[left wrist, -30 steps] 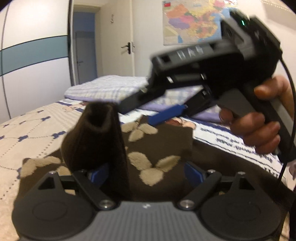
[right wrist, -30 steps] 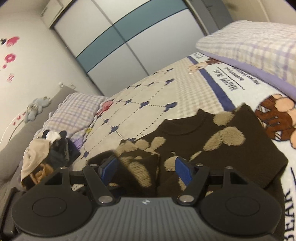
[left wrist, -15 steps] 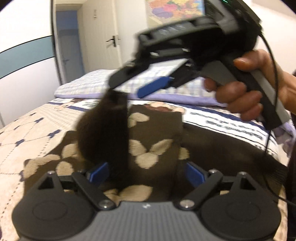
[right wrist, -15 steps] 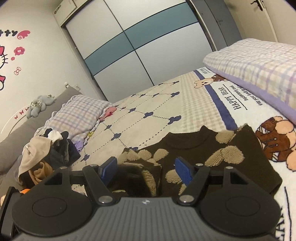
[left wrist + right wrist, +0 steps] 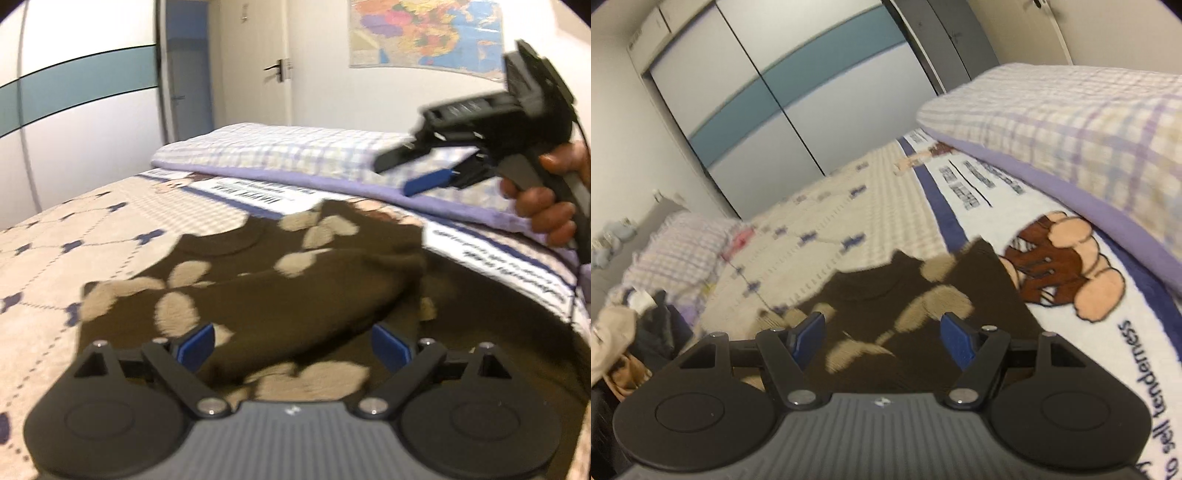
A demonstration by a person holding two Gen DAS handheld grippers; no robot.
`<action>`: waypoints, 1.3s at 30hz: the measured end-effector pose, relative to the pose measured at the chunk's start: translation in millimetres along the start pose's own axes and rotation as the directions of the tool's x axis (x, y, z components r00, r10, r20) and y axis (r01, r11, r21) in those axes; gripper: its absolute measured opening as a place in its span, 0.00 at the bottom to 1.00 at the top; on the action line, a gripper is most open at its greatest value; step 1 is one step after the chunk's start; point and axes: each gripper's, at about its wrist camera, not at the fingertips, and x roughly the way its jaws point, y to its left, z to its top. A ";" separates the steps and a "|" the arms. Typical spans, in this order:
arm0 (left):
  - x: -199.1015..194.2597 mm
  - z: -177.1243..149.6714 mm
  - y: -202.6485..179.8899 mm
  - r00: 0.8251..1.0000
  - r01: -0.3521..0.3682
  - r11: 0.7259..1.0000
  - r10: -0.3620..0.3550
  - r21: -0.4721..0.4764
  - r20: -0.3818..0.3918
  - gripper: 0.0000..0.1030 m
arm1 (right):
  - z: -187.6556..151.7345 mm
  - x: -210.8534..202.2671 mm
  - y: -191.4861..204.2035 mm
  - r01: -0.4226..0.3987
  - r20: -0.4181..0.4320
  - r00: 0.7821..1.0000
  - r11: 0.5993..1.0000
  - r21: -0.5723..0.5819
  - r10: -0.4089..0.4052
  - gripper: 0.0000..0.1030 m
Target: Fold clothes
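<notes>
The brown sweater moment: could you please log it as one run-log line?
brown sweater: on bed, sleeve laid across | left gripper: open above it | right gripper: open, holding nothing

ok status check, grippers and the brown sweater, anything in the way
Left gripper open, empty, over brown sweater. Right gripper open, empty, lifted clear. Sweater on bed, sleeve folded across. Nothing in the way.

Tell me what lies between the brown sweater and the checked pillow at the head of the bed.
Only bedspread: its printed white band separates the brown sweater from the checked pillow, shown in the right wrist view.
</notes>
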 end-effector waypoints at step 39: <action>19.0 -27.5 93.5 0.907 -0.419 0.882 0.395 -0.218 -0.146 0.26 | -5.8 11.2 -13.6 0.127 -0.111 0.985 0.990 -0.061 -0.133 0.07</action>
